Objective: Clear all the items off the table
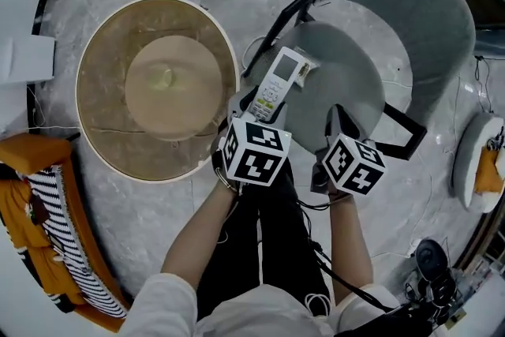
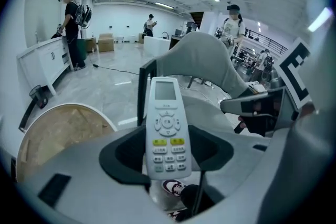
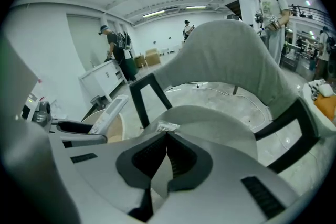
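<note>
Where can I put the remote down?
The chair seat is bare on its right half. The round table looks bare too. Crowded: the seat's left edge, with the remote and a small packet.

White remote [image 2: 167, 128] with 2 yellow buttons, grey chair [image 1: 410, 20], white-rimmed tan table [image 1: 102, 91].

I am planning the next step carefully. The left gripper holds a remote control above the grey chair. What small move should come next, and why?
Probably lower the remote control onto the chair seat, then open the jaws. The left gripper is clamped on it, and it hangs over the seat, away from the round table.
</note>
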Demonstrator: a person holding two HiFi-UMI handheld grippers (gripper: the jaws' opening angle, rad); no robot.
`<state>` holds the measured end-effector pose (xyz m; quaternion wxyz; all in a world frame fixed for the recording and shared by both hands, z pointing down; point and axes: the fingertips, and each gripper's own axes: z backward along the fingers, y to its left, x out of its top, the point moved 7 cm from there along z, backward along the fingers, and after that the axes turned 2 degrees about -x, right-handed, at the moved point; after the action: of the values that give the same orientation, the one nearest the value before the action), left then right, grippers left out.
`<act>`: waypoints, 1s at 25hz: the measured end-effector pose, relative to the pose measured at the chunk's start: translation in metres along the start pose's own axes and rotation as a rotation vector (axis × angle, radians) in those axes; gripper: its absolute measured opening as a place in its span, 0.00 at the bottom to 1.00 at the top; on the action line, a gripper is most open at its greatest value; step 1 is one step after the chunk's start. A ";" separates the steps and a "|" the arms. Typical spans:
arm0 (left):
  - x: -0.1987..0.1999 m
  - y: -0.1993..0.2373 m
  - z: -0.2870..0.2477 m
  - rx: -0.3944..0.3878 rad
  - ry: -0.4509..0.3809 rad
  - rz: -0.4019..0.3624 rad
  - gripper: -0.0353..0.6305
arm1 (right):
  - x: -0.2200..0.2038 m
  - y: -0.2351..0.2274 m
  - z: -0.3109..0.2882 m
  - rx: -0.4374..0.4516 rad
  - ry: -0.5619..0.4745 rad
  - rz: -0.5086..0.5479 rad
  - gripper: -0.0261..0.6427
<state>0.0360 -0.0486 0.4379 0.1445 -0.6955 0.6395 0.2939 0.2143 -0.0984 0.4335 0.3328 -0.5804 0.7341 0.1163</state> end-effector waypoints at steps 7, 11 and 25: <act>0.010 -0.064 -0.050 -0.092 0.064 -0.048 0.43 | -0.005 -0.071 0.012 -0.094 0.007 -0.084 0.08; 0.007 -0.091 -0.078 -0.130 0.114 -0.091 0.43 | -0.011 -0.105 0.012 -0.134 0.015 -0.124 0.08; -0.002 -0.123 -0.169 -0.165 0.260 -0.120 0.43 | -0.027 -0.165 -0.016 -0.162 0.055 -0.203 0.08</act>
<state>0.1936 -0.1271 0.5501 0.0204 -0.7741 0.5838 0.2439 0.3648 -0.1354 0.4981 0.2745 -0.6795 0.6687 0.1252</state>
